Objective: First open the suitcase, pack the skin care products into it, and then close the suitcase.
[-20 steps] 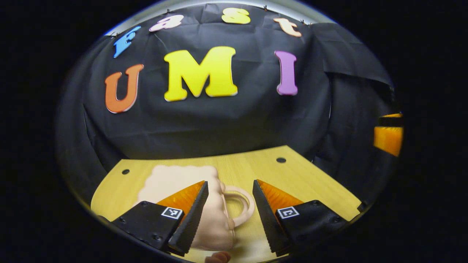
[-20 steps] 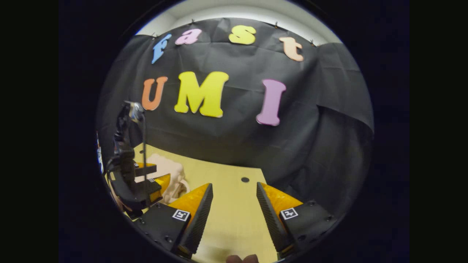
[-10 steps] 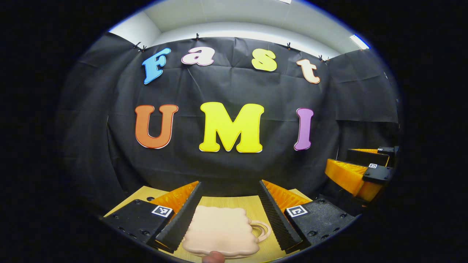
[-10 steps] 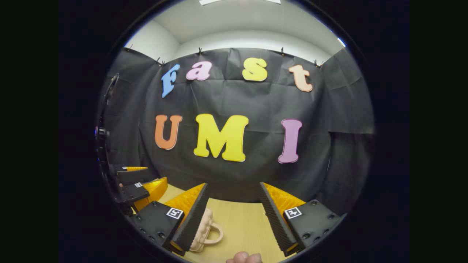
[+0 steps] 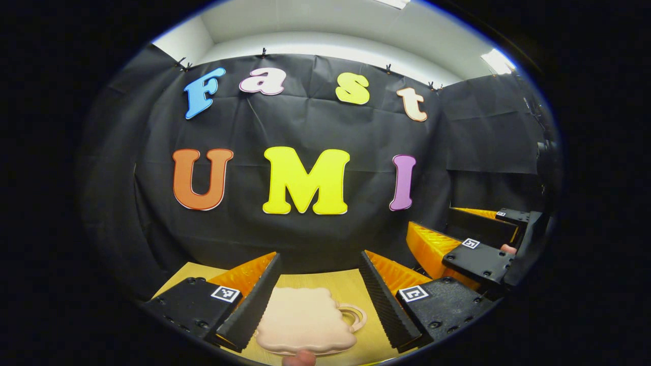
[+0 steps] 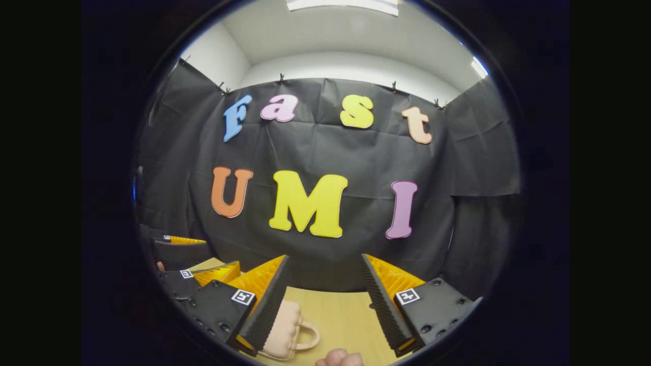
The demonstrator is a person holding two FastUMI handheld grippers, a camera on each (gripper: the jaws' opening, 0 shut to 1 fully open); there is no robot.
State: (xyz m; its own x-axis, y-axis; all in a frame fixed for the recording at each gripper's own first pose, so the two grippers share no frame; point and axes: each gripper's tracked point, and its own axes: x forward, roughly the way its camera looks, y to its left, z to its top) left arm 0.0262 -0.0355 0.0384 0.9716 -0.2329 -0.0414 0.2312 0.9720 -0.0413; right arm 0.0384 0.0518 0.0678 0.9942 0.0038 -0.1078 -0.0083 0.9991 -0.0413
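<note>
A small peach suitcase (image 5: 305,325) with a scalloped edge and a loop handle (image 5: 354,316) lies flat and closed on the wooden table (image 5: 351,284). My left gripper (image 5: 319,255) hovers above and in front of it, open, nothing between its fingers. In the right gripper view the suitcase (image 6: 285,330) lies low, partly behind the left finger (image 6: 264,300) of my open right gripper (image 6: 324,256). Each gripper appears beside the other: the right gripper (image 5: 432,218) at the right edge, the left gripper (image 6: 218,254) at the left edge.
The black cloth wall stands close behind the table's far edge. A person's fingertip (image 6: 339,358) shows at the bottom of the right gripper view, and another fingertip (image 5: 300,358) at the bottom of the left gripper view. Bare wood (image 6: 341,315) lies right of the suitcase.
Both cameras have tilted up and pulled back, so the suitcase sits lower and smaller. The right gripper has drawn nearer to the left one. Both stay open.
</note>
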